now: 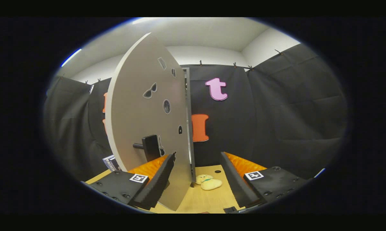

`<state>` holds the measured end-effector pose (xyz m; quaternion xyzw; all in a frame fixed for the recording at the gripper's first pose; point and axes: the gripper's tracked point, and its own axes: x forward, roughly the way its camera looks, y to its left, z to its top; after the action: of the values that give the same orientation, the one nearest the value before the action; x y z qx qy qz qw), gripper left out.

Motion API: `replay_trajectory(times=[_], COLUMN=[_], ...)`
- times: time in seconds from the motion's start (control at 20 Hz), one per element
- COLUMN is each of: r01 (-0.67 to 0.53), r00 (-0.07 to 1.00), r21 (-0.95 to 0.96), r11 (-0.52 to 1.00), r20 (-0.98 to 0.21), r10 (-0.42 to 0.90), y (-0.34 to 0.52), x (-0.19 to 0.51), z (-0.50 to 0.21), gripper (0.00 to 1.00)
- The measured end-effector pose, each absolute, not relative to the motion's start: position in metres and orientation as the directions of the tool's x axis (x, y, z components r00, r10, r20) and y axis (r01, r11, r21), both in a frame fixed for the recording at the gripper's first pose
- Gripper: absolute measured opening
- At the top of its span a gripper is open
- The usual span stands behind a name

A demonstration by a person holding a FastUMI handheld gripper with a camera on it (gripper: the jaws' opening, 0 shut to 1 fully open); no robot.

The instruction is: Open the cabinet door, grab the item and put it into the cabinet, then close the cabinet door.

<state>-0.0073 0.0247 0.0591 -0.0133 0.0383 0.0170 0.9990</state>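
The grey cabinet door (141,106) stands swung open towards me, dotted with small dark stickers. Its dark knob handle (151,147) sticks out just above my left finger (157,179). The door's lower free corner reaches down beside that finger, inside the gap. My gripper (197,156) is open, and neither finger presses on anything. A cream plush toy (209,183) lies on the wooden table (205,200), ahead of the fingers and between them, near the foot of the cabinet's front edge (189,128). The open door hides the cabinet's inside.
A small printed box (111,162) sits on the table behind the door, left of my left finger. Black cloth walls close the booth behind and to the right. Bare tabletop lies around the toy.
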Motion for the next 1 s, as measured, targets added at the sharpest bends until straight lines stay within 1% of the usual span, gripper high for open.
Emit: replay_trajectory(times=[0.2,0.5,0.75,1.0], r01=[-0.089,-0.205,-0.339,-0.384], r00=[0.993,0.975,0.937,0.920], r21=[-0.023,-0.002,0.044,-0.003], r11=[0.996,0.979,0.940,0.923], r20=[-0.084,-0.090,-0.072,-0.089], r10=[0.087,0.204,0.341,0.382], y=[0.058,0.121,0.170,0.209], x=[0.001,0.026,0.031,0.042], z=[0.056,0.052,0.051,0.043], gripper=[0.94,0.94,0.95,0.96])
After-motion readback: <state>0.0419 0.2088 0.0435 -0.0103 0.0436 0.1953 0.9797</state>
